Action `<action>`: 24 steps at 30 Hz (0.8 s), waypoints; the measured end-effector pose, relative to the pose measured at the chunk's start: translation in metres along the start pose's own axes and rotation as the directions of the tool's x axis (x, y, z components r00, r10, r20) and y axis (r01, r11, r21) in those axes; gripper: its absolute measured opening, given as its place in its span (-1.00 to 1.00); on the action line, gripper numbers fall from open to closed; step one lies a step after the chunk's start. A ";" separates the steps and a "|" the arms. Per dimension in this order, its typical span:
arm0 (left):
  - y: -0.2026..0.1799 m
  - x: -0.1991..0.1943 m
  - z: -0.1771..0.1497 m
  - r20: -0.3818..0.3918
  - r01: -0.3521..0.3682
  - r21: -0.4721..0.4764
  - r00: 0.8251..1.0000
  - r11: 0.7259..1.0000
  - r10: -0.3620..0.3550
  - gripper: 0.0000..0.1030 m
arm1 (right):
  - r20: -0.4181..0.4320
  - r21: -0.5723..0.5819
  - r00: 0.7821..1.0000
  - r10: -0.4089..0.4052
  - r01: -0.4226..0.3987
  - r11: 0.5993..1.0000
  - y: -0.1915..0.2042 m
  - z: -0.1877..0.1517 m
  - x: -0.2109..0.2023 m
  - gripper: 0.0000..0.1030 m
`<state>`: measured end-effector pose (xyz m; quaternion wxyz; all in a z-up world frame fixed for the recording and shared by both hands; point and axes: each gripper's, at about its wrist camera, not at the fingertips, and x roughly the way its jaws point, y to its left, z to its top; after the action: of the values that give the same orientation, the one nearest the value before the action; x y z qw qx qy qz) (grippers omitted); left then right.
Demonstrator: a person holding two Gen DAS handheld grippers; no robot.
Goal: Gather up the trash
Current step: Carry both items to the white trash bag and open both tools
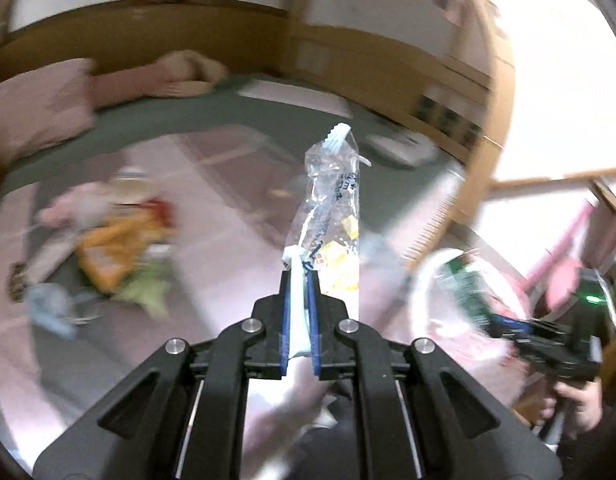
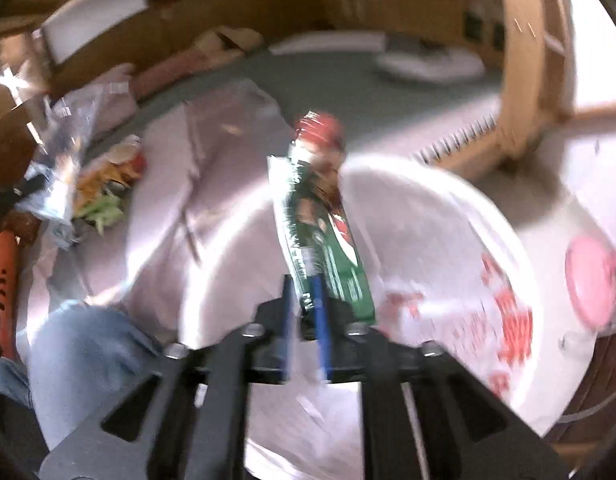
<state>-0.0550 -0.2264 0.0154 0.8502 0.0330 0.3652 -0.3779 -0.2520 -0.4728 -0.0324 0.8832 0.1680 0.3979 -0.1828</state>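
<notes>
My left gripper (image 1: 300,276) is shut on a clear plastic wrapper (image 1: 332,208) with yellow bits and blue print, held upright above the pink mat. My right gripper (image 2: 304,300) is shut on a green and red snack wrapper (image 2: 322,224) and holds it over the open white trash bag (image 2: 448,216) with red print. The right gripper with the green wrapper also shows at the right of the left wrist view (image 1: 504,320), at the bag (image 1: 424,292). A pile of trash (image 1: 112,248), orange, green, blue and pink wrappers, lies on the mat at left; it also shows in the right wrist view (image 2: 104,188).
The pink mat (image 1: 212,184) lies on a green carpet (image 1: 196,116). Pink cushions (image 1: 40,108) and wooden walls stand behind. A white flat device (image 1: 400,146) lies on the carpet at the back right. A wooden post (image 2: 524,64) stands near the bag. A person's jeans leg (image 2: 80,356) is at lower left.
</notes>
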 end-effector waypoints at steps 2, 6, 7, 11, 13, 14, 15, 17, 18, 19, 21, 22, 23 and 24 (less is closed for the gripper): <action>-0.041 0.018 0.000 -0.056 0.079 0.016 0.995 0.997 -0.078 -0.83 | 0.088 0.078 0.996 -0.008 0.001 0.997 -0.020 0.007 -0.021 -0.15; -0.113 0.052 -0.007 -0.162 0.199 0.055 0.969 0.979 -0.188 -0.80 | 0.283 0.163 0.958 -0.045 -0.002 0.987 -0.041 0.028 -0.071 0.32; -0.132 0.064 -0.012 -0.212 0.229 0.072 0.955 0.971 -0.209 -0.45 | 0.320 0.176 0.946 -0.041 -0.017 0.984 -0.045 0.034 -0.082 0.33; -0.136 0.070 -0.017 -0.223 0.203 0.074 0.958 0.976 -0.183 0.77 | 0.391 0.177 0.920 -0.006 -0.069 0.982 -0.042 0.050 -0.097 0.34; -0.113 0.055 -0.012 -0.191 0.182 0.060 0.967 0.982 -0.167 0.77 | 0.395 0.152 0.918 0.026 -0.093 0.984 -0.024 0.055 -0.091 0.34; -0.101 0.049 -0.008 -0.174 0.168 0.048 0.972 0.985 -0.157 0.77 | 0.391 0.135 0.920 0.042 -0.102 0.986 -0.016 0.055 -0.089 0.34; -0.078 0.035 -0.003 -0.136 0.136 0.024 0.982 0.990 -0.131 0.78 | 0.382 0.111 0.922 0.066 -0.117 0.987 -0.003 0.060 -0.083 0.34; -0.038 0.012 0.007 -0.079 0.067 -0.022 0.995 0.998 -0.068 0.80 | 0.359 0.058 0.926 0.119 -0.150 0.987 0.030 0.064 -0.073 0.34; -0.018 -0.001 0.010 -0.051 0.026 -0.048 0.998 0.999 -0.029 0.81 | 0.344 0.022 0.927 0.152 -0.170 0.985 0.051 0.066 -0.067 0.34; 0.016 -0.022 0.012 -0.005 -0.044 -0.089 0.999 0.995 0.044 0.83 | 0.329 -0.012 0.927 0.180 -0.187 0.982 0.073 0.068 -0.062 0.34; 0.062 -0.054 0.008 0.047 -0.166 -0.149 0.984 0.975 0.174 0.85 | 0.284 -0.100 0.926 0.249 -0.230 0.968 0.124 0.072 -0.042 0.34; 0.084 -0.070 0.004 0.067 -0.220 -0.178 0.970 0.959 0.235 0.85 | 0.262 -0.138 0.924 0.278 -0.250 0.958 0.146 0.074 -0.034 0.34; 0.102 -0.080 0.002 0.081 -0.262 -0.202 0.956 0.944 0.283 0.87 | 0.244 -0.182 0.917 0.316 -0.276 0.944 0.172 0.077 -0.027 0.34; 0.117 -0.087 0.000 0.091 -0.298 -0.220 0.942 0.929 0.323 0.87 | 0.228 -0.226 0.911 0.343 -0.294 0.929 0.199 0.078 -0.023 0.34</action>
<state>-0.0160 -0.0891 0.0461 0.9194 -0.0201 0.3378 -0.2005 -0.1251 -0.3286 0.0643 0.9579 0.1216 0.2593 -0.0185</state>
